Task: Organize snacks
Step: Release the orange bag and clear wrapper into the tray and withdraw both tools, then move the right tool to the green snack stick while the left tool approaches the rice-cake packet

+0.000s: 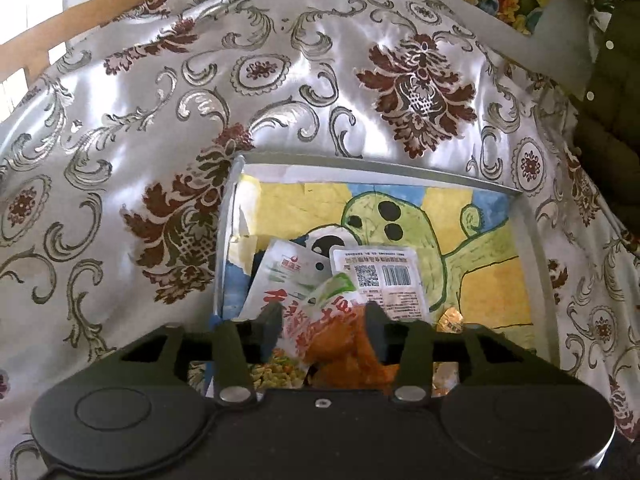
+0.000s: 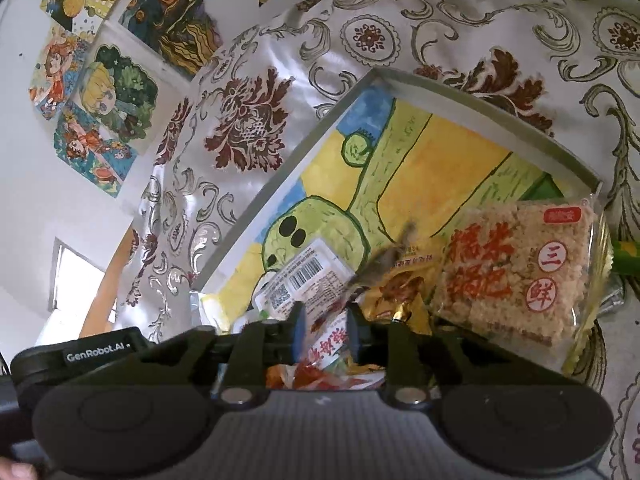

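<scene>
Both jaws half-closed around snack packets (image 1: 316, 320) in box (image 1: 536, 248).

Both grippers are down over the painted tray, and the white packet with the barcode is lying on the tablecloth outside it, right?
Not quite. The white barcode packet lies inside the painted tray, on its cartoon lining, not on the tablecloth; the left wrist view shows this. Both the left gripper and right gripper are over the tray.
</scene>
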